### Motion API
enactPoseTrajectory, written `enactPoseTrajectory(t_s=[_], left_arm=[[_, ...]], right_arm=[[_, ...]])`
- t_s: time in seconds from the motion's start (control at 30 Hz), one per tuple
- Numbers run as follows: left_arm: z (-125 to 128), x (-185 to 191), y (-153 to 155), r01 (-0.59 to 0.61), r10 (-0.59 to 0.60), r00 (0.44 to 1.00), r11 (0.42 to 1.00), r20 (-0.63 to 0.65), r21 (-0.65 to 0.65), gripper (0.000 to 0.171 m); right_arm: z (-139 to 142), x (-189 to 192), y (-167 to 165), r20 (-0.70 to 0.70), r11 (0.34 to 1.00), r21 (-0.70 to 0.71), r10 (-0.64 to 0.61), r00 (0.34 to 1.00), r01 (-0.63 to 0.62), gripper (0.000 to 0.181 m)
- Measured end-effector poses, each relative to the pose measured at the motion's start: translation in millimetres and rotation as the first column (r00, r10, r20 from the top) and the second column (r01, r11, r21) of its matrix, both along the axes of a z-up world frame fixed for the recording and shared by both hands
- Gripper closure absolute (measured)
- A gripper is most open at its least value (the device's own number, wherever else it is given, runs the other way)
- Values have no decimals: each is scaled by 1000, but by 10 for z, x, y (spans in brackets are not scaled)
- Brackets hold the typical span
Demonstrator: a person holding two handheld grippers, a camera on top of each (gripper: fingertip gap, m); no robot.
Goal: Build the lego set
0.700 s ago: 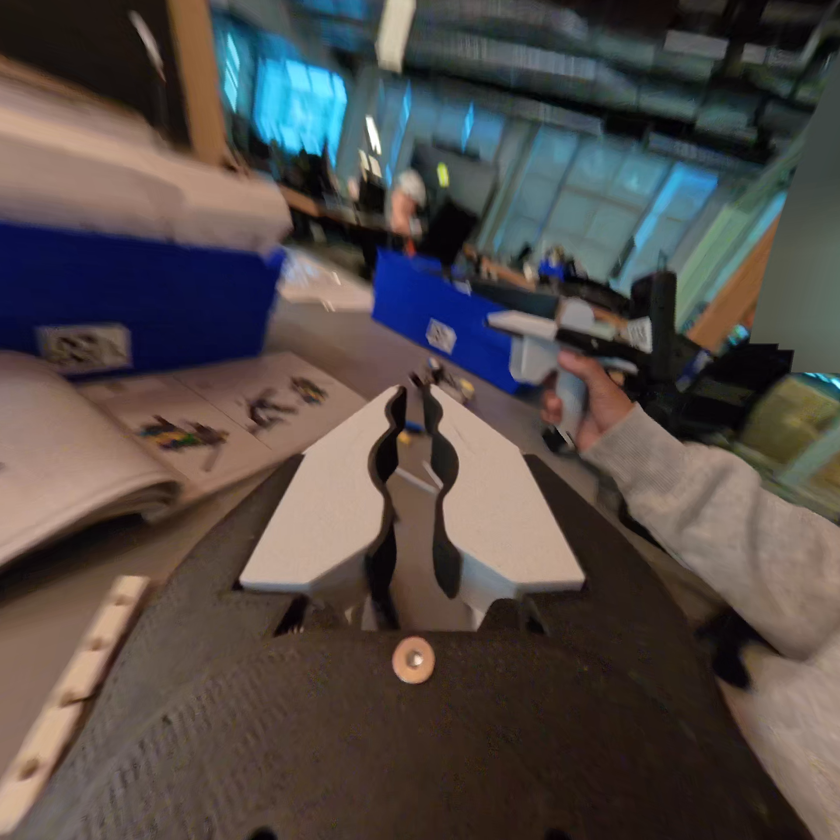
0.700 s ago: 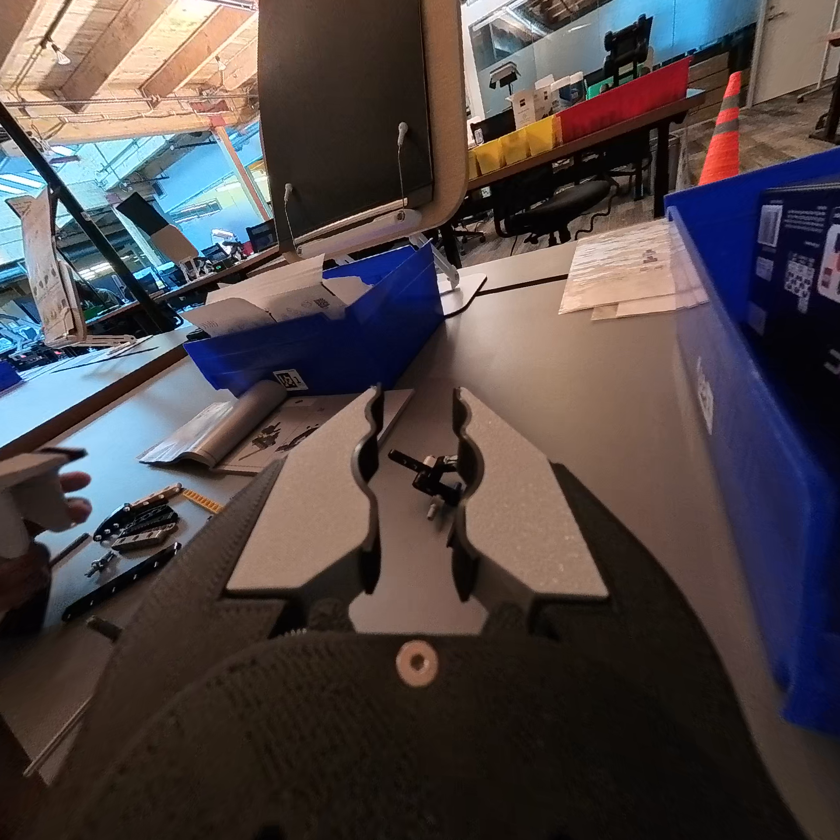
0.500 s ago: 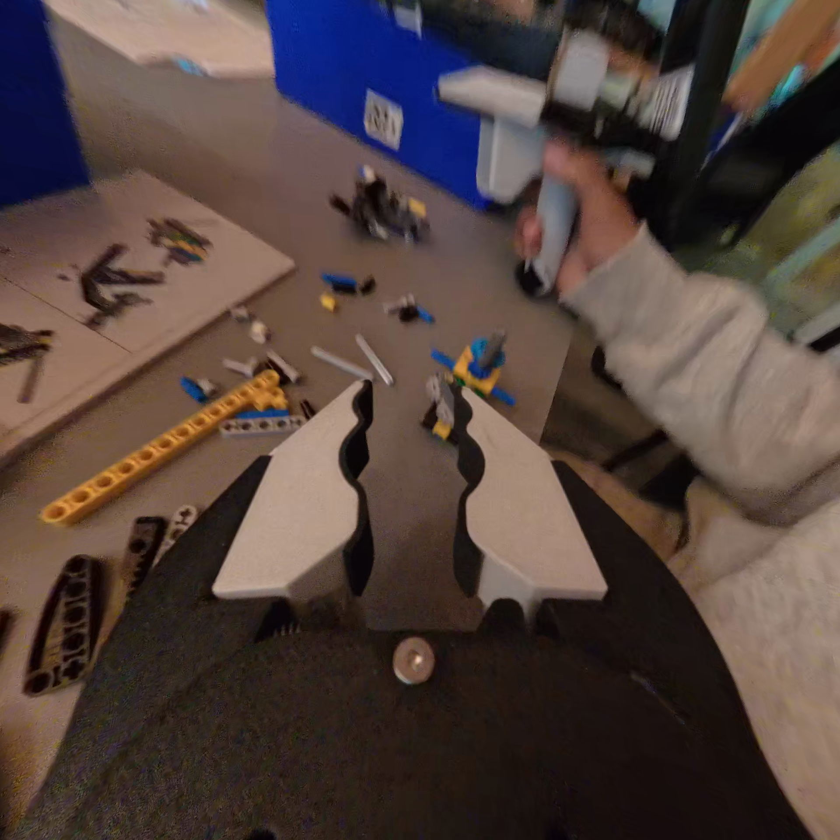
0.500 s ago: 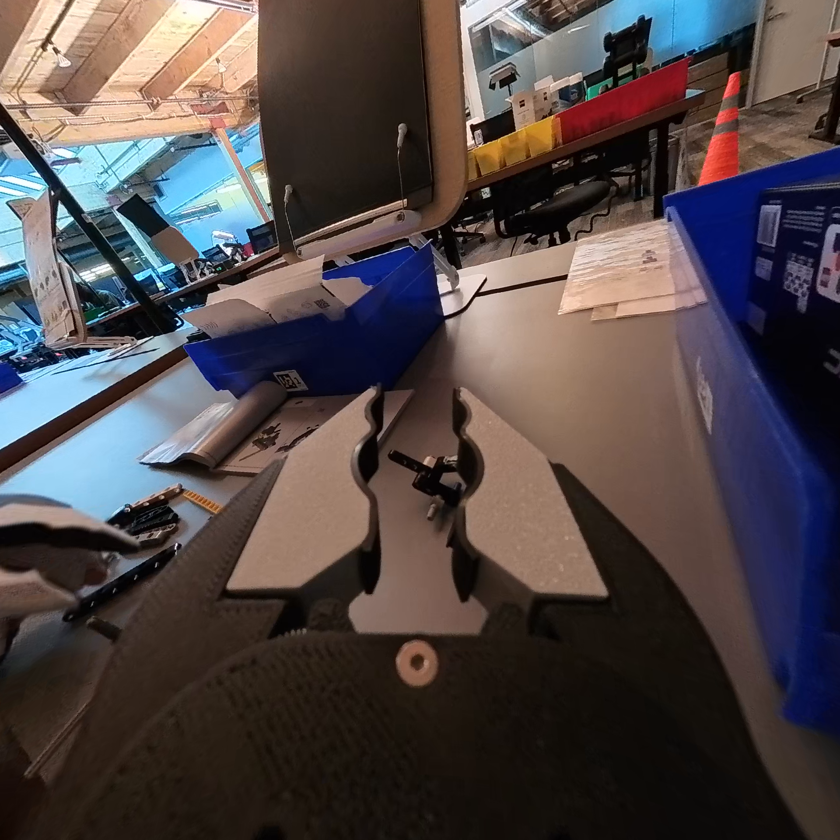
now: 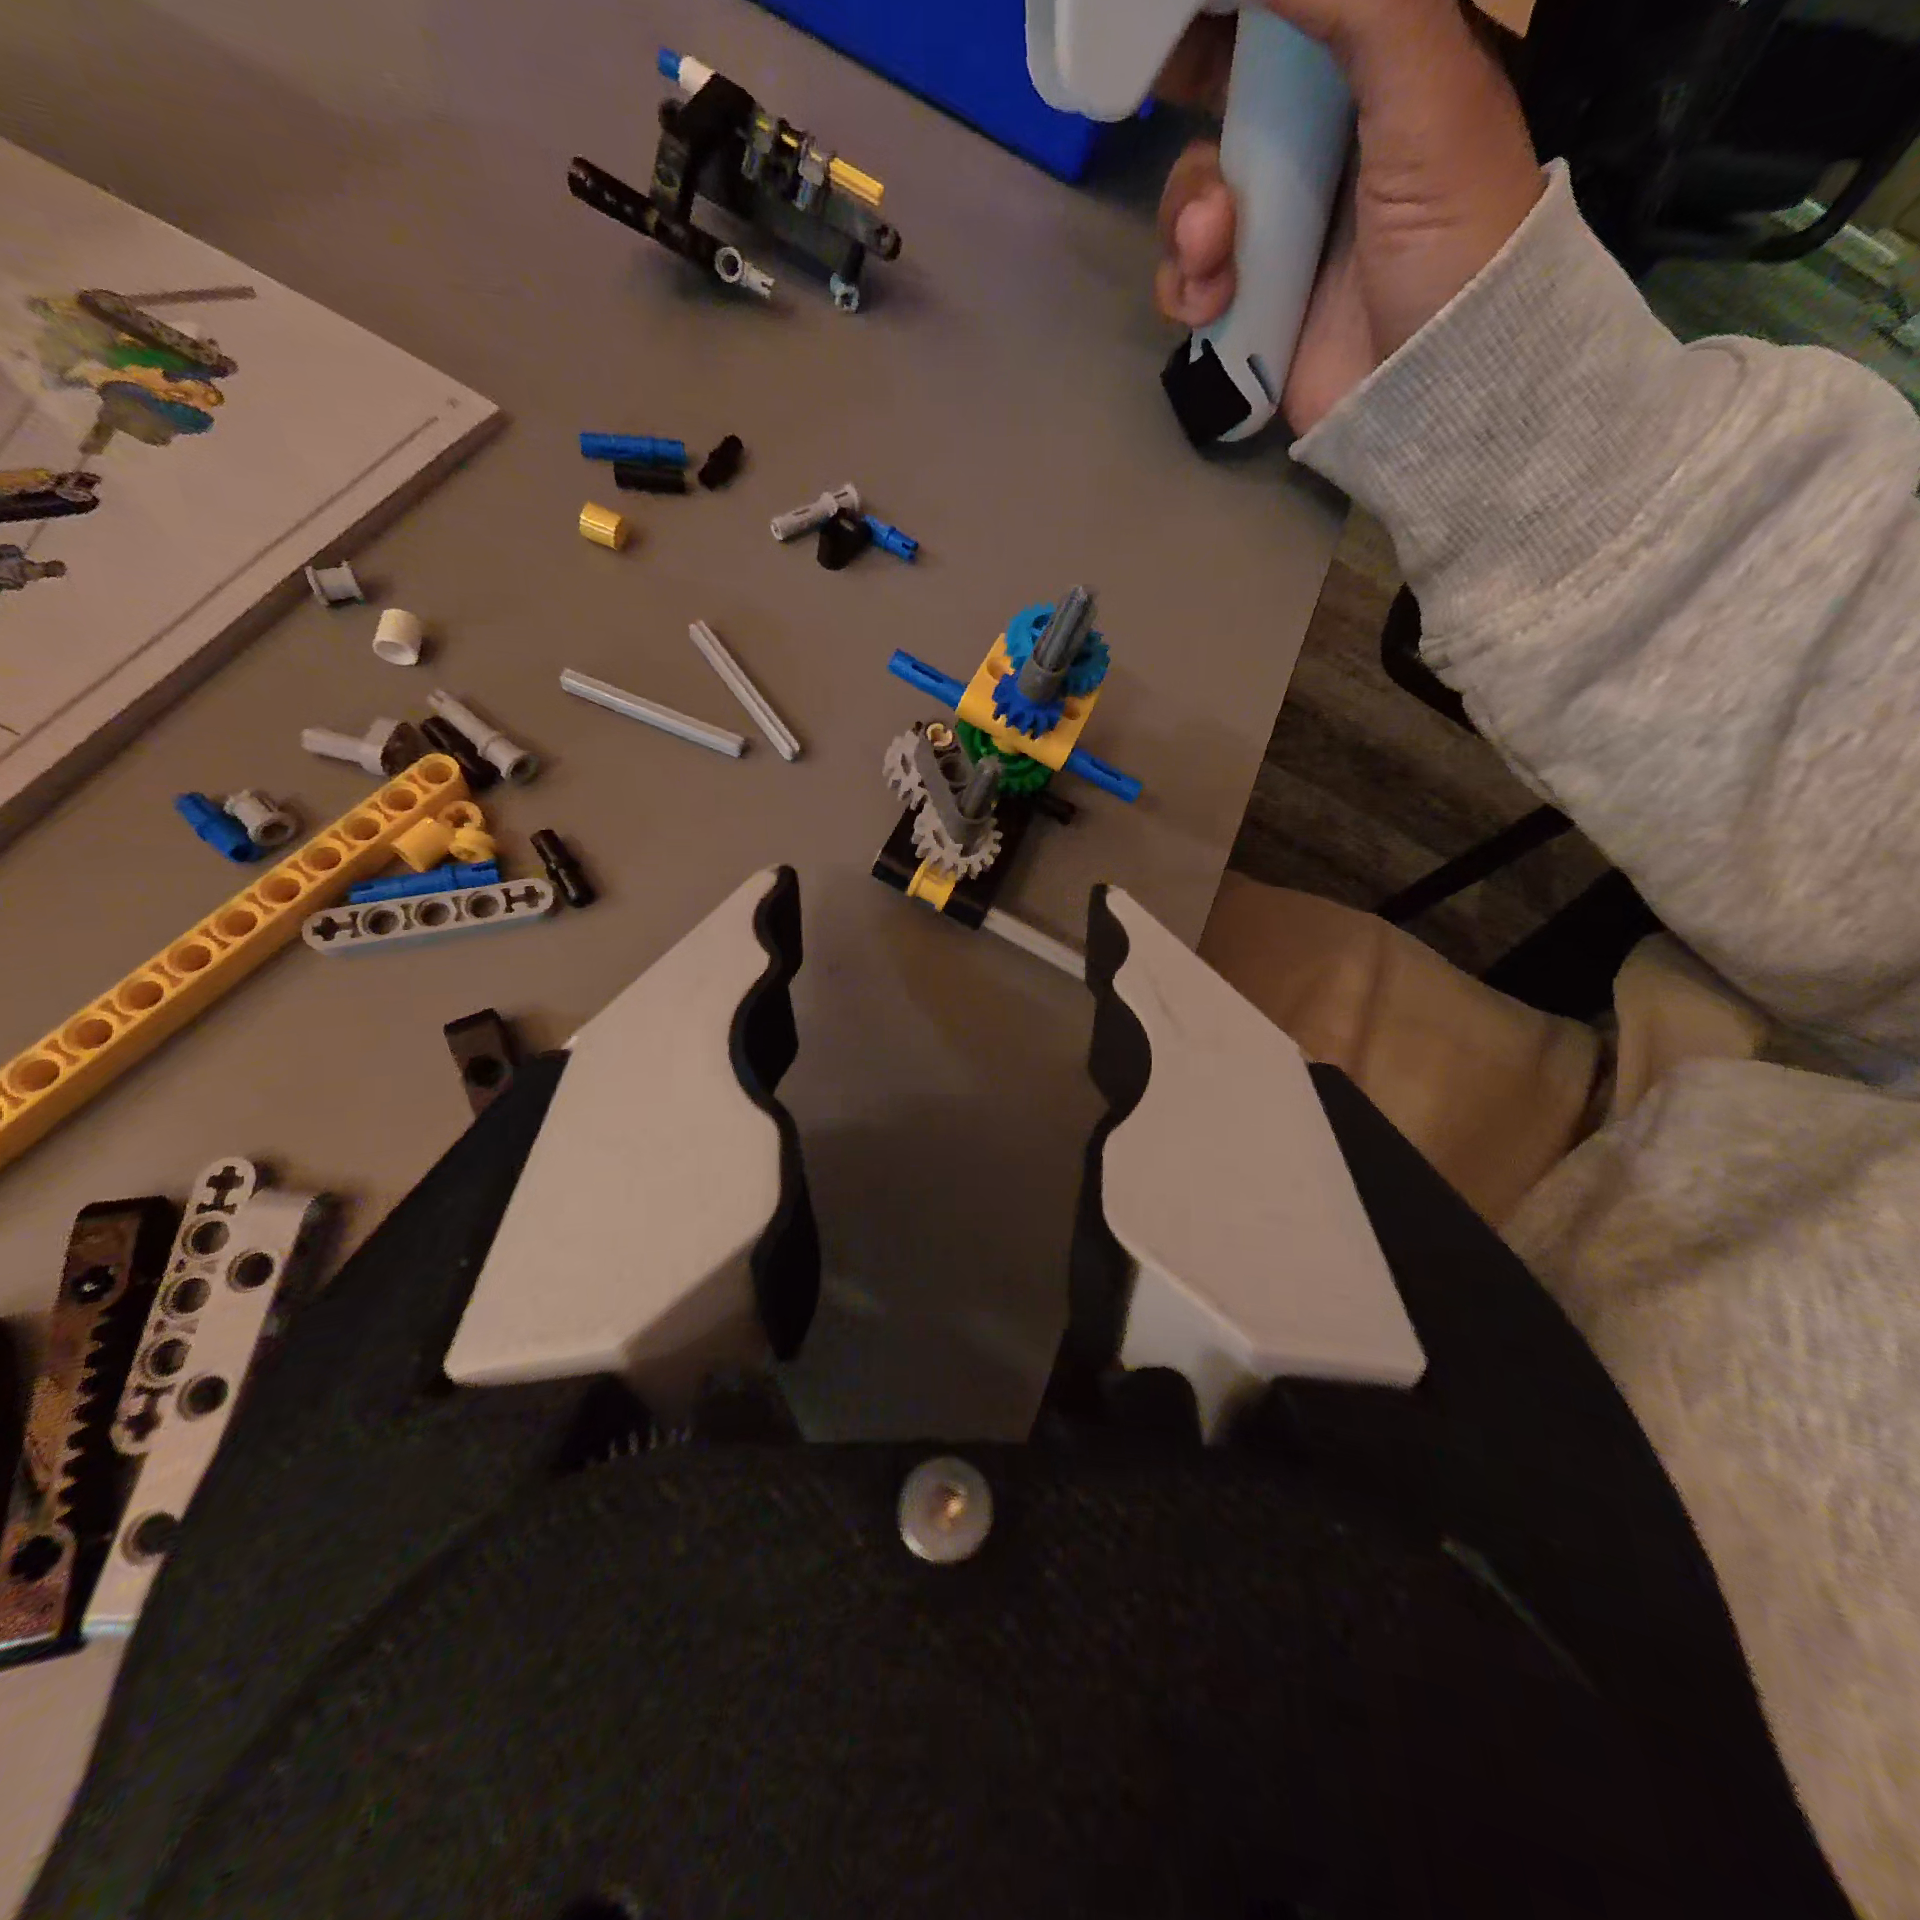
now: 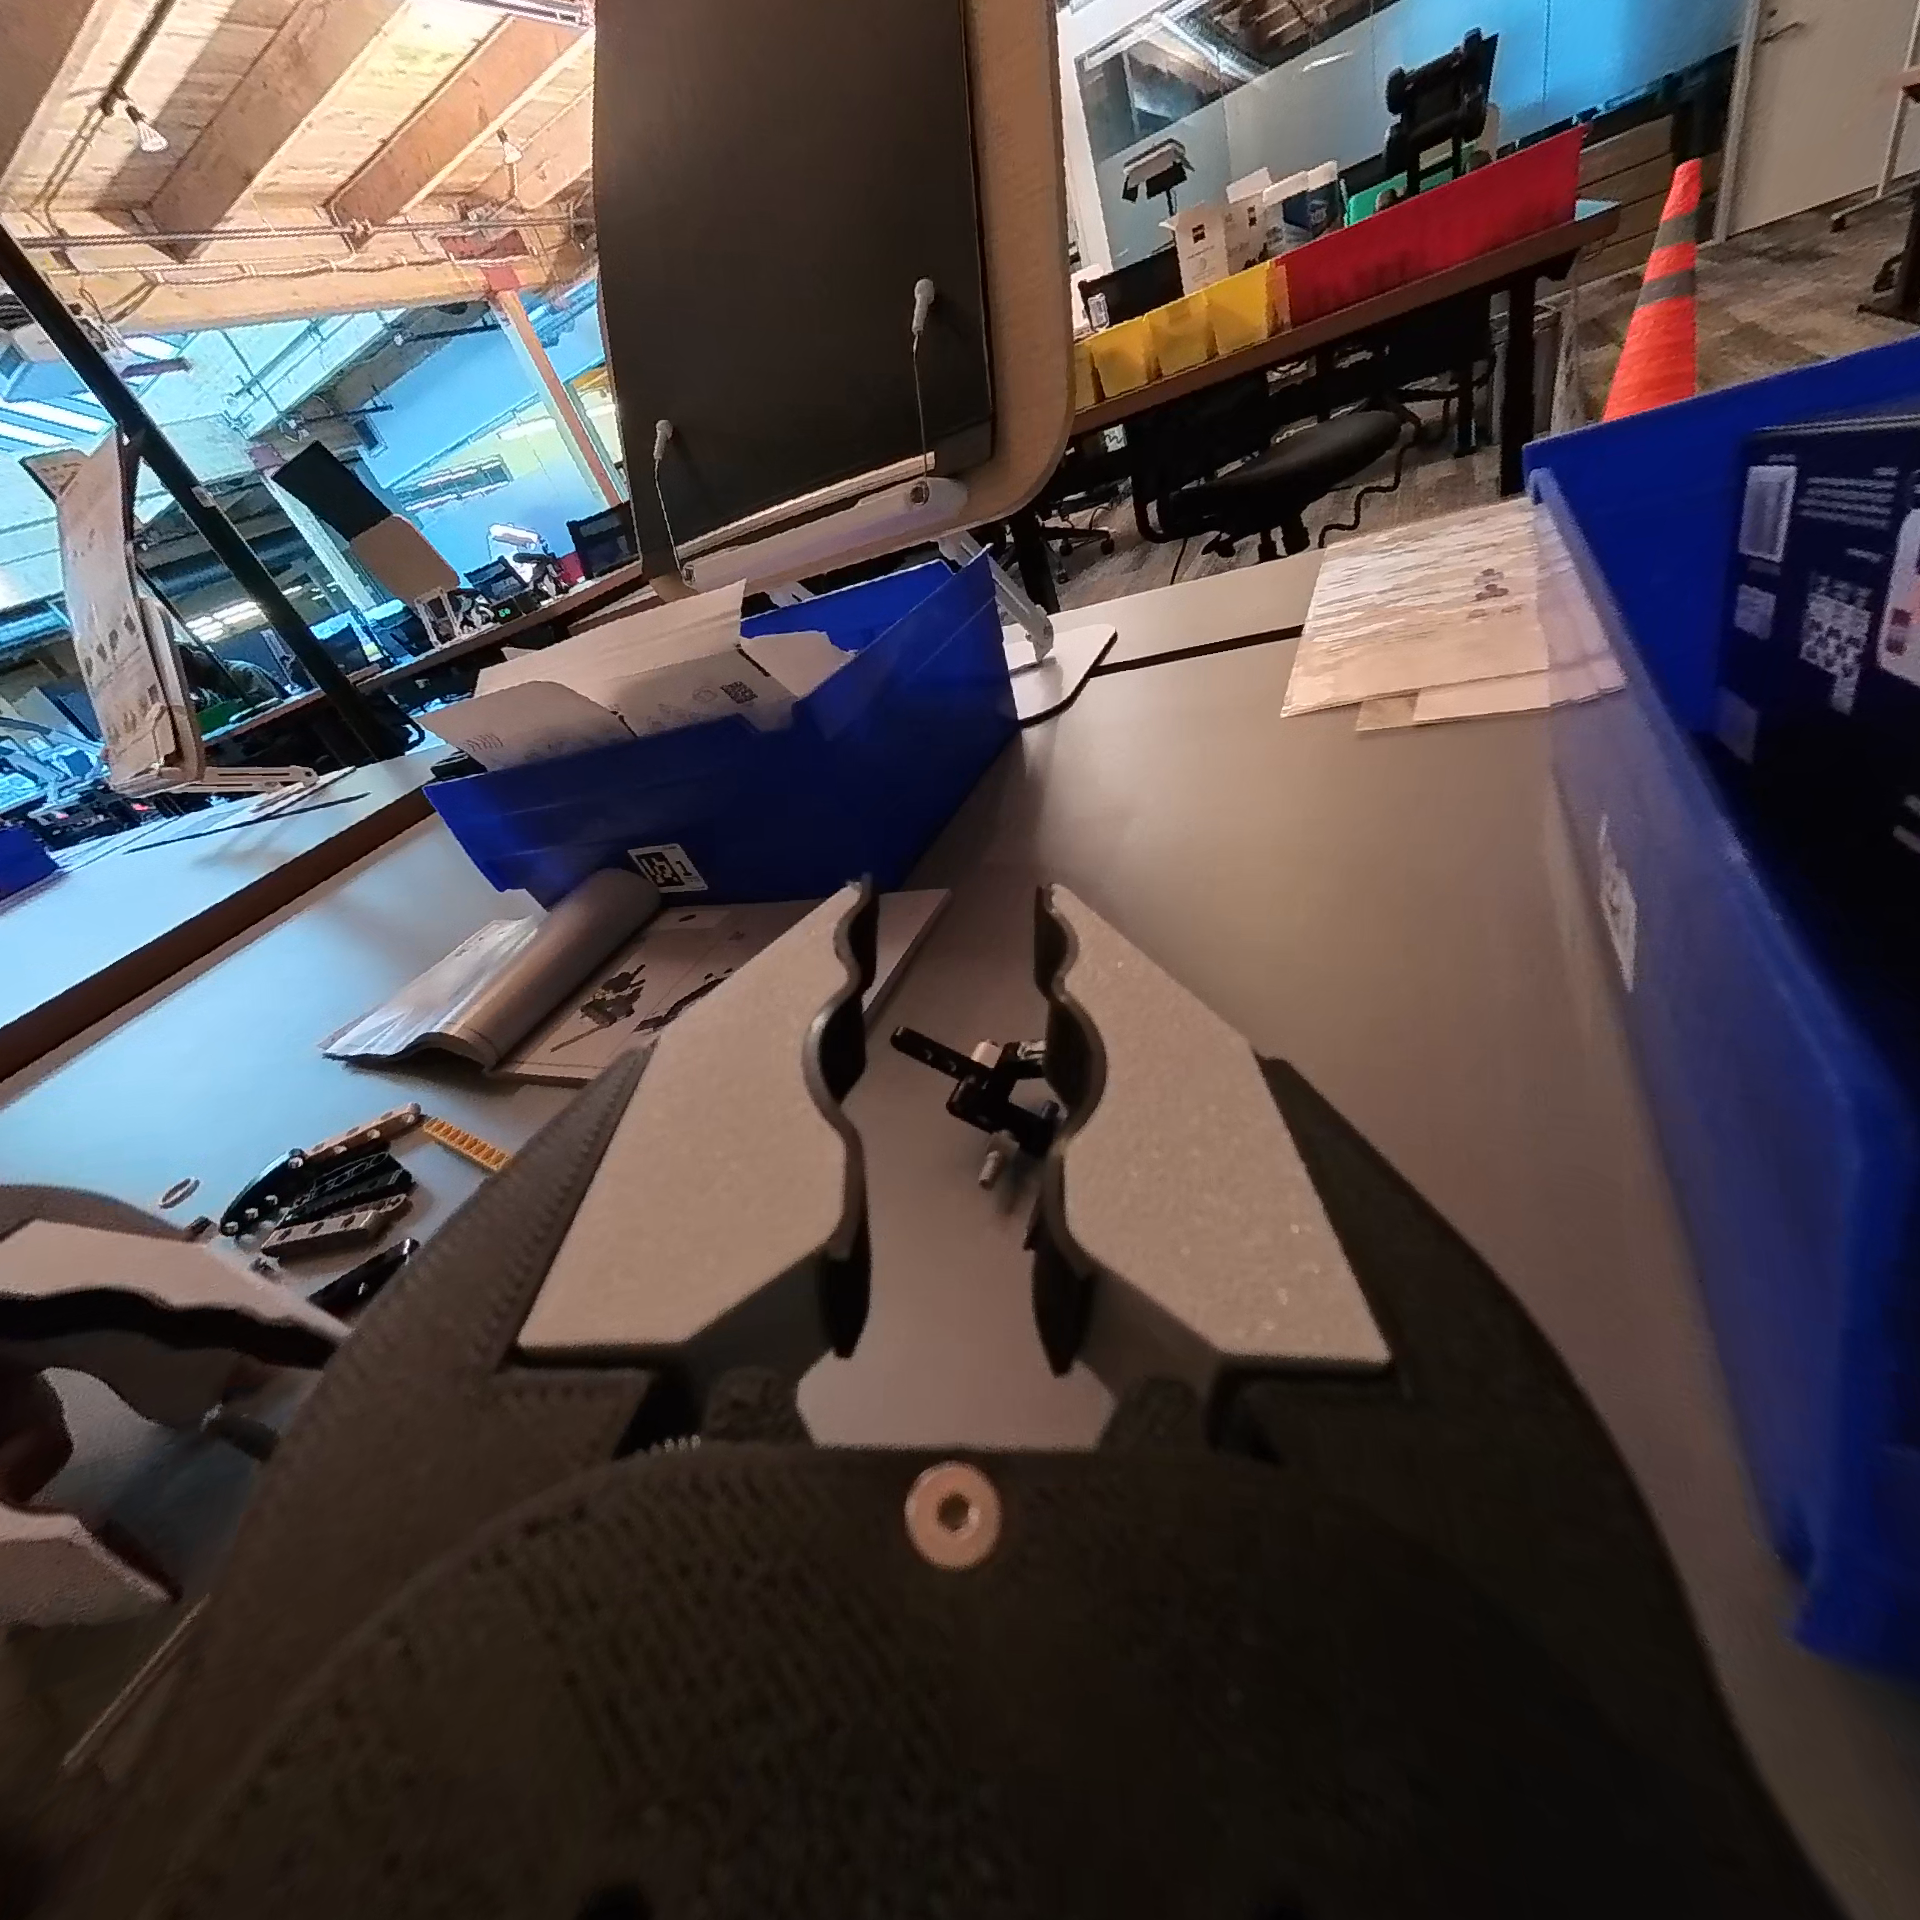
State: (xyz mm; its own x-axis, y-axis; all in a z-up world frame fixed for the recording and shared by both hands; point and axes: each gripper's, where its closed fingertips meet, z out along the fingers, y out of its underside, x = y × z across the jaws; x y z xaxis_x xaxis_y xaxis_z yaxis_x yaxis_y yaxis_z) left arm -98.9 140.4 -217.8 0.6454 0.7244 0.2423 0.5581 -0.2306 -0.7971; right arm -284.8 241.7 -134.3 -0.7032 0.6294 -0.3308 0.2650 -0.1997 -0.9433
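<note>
My left gripper (image 5: 943,894) is open and empty, tilted down over the grey table. Just beyond its tips stands a small gear assembly (image 5: 1003,743) of yellow, blue, green and grey parts near the table's edge. A black sub-assembly (image 5: 743,187) lies farther back. Loose pins, two grey axles (image 5: 652,712) and a long yellow beam (image 5: 223,935) lie to the left. My right gripper (image 6: 948,909) is open and empty, held low over the table; the black sub-assembly (image 6: 987,1096) shows between its fingers. The right gripper's handle (image 5: 1262,208) shows in a hand.
An open instruction booklet (image 5: 156,468) lies at left, and also shows in the right wrist view (image 6: 582,997). Blue bins stand behind it (image 6: 748,769) and at right (image 6: 1714,1039). Black and grey beams (image 5: 156,1382) lie at lower left. The table edge (image 5: 1262,748) runs close by the gear assembly. The gap from one gripper's tips to the other's is roughly 25 centimeters.
My left gripper has pitched down from looking across the room to looking at the table, and its jaws have opened wide. The right gripper has not moved.
</note>
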Motion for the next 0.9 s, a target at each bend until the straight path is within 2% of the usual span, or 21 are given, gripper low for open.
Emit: enactPoseTrajectory(t_s=[0.47,0.67,0.9], left_arm=[[-53,157,156,99,-101,994,995,46,30,127],[-21,244,241,154,-161,984,984,75,93,132],[38,184,191,120,-129,990,984,64,135,133]], right_arm=[[0,3,-8,0,1000,-2,2,1000,-2,153],[0,3,-10,1,1000,-3,4,1000,-4,153],[-2,4,-14,1,1000,-3,4,1000,-4,153]])
